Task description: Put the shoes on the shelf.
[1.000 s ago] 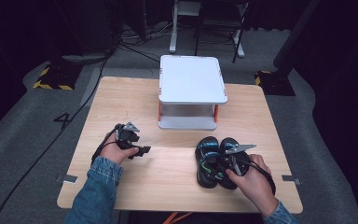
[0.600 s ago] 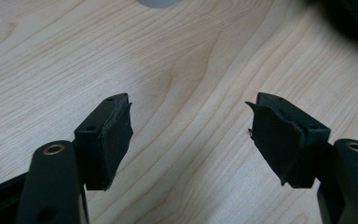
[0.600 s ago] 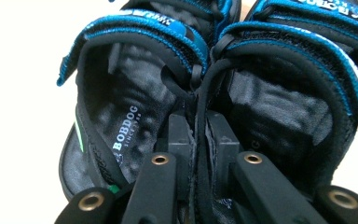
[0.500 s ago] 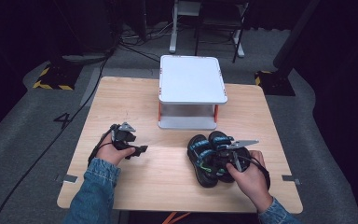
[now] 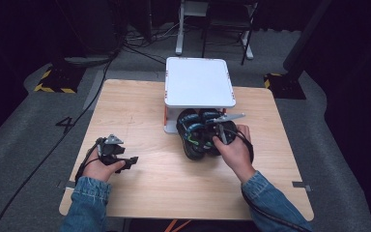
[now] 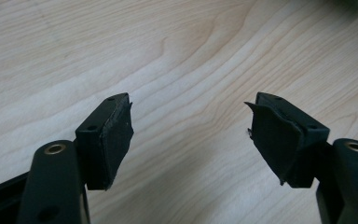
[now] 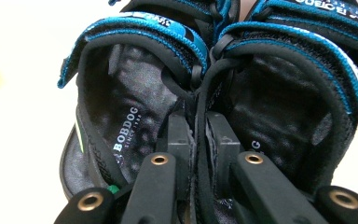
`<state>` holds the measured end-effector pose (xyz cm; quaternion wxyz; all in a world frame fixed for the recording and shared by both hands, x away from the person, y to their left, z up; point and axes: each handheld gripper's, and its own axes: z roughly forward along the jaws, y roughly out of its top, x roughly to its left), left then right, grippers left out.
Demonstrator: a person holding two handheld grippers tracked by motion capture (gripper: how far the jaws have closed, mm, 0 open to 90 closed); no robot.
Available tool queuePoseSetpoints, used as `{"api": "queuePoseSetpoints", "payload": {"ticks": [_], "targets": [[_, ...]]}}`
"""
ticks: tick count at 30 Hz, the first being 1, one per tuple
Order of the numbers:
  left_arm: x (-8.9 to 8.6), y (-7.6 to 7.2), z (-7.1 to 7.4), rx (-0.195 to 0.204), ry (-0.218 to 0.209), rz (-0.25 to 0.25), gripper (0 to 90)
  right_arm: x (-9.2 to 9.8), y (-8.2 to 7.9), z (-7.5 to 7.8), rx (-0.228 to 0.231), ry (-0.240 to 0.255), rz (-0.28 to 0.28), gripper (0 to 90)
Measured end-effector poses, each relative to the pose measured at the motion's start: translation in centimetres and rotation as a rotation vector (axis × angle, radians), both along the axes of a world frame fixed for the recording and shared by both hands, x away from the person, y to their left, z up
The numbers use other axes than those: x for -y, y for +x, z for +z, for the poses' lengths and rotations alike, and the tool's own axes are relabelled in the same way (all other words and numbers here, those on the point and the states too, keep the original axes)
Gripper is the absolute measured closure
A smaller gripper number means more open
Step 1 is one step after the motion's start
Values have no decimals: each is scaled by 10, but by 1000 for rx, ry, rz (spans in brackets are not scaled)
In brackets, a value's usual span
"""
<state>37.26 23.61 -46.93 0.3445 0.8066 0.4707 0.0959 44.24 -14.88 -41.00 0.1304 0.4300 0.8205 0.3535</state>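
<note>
Your right claw [image 7: 196,140] pinches both sandals [image 5: 200,133] by their inner edges; a loosened pinch drops one beside the white stand [image 5: 199,82]. Left claw [image 6: 191,135] stays spread over bare desk [image 5: 135,111]

Evenly lit table, dark surroundings, soft close-up blur.

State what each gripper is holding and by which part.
The right gripper is shut on the pair of sandals, pinching the two inner heel straps together between its jaws. The left gripper is open over the table and holds nothing.
</note>
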Motion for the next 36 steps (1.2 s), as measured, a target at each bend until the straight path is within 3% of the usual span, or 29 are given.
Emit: {"api": "queuePoseSetpoints", "payload": {"ticks": [3, 9, 17, 20, 21, 22, 23, 24, 26, 29, 36], "targets": [[-6, -5, 1, 12, -10, 16, 299, -14, 21, -5, 13, -3, -29, 820], [-10, -10, -2, 6, -6, 23, 299, -31, 46, -20, 58, -32, -69, 820], [-11, -10, -3, 1, -10, 21, 299, -44, 64, -35, 115, -21, -147, 817], [-9, -9, -4, -5, -14, 17, 299, -49, 65, -37, 172, -49, -161, 782], [-9, -9, -4, -5, -10, 16, 299, -51, 65, -39, 210, -65, -154, 742], [-8, -8, -4, -5, -10, 11, 299, -52, 65, -41, 277, -67, -141, 688], [-7, -8, -4, -3, -12, 11, 299, -52, 66, -43, 329, -47, -127, 617], [-6, -8, -4, -5, -14, 7, 299, -51, 67, -42, 327, -27, -122, 575], [-5, -6, -4, -3, -11, 2, 299, -49, 67, -40, 364, -32, -98, 492], [-2, -4, -4, -6, -14, -2, 299, -44, 63, -33, 394, -20, -74, 436], [13, 1, 4, 31, -20, -33, 302, -24, 40, -15, 389, 45, -28, 431]]}}
